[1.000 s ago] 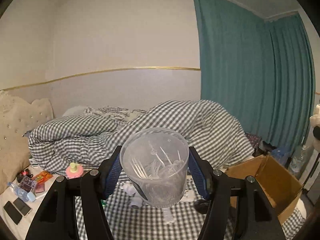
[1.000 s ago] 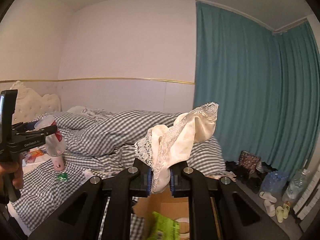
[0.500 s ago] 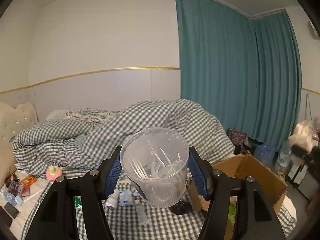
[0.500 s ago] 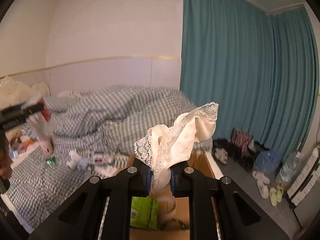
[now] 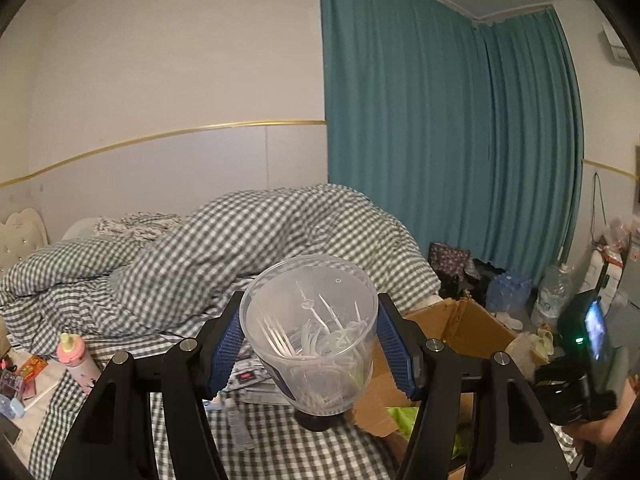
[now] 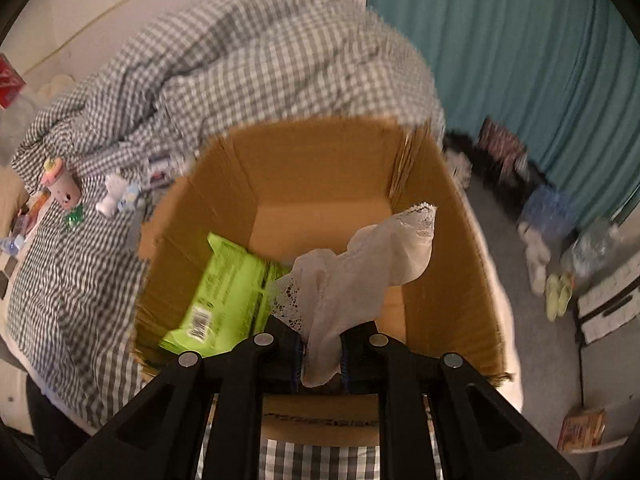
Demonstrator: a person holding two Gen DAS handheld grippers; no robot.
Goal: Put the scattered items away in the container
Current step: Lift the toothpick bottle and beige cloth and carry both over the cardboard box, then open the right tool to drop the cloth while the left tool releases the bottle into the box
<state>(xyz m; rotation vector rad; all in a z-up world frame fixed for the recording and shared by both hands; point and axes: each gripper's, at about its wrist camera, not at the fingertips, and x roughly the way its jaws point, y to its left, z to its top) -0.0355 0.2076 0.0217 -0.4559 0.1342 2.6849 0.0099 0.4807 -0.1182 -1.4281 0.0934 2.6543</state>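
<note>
A clear plastic cup (image 5: 312, 304) holding several white plastic picks sits between the blue pads of my left gripper (image 5: 310, 346), which is shut on it above the checked bed. The open cardboard box (image 5: 460, 324) lies just right of and below the cup. My right gripper (image 6: 322, 356) points steeply down over that cardboard box (image 6: 320, 172) and is shut on a cream lace-trimmed cloth (image 6: 360, 272), which hangs above the box opening. A green packet (image 6: 224, 292) lies inside the box at the left.
A pink bottle (image 6: 60, 188), a white bottle (image 6: 116, 196) and small packets lie on the checked sheet left of the box. The rumpled checked duvet (image 5: 240, 248) rises behind. Teal curtains, water bottles (image 5: 556, 292) and slippers (image 6: 558, 288) are on the floor side.
My right gripper has tipped down and dropped over the box, still carrying the cloth. The left gripper has swung right with the cup, bringing the box closer.
</note>
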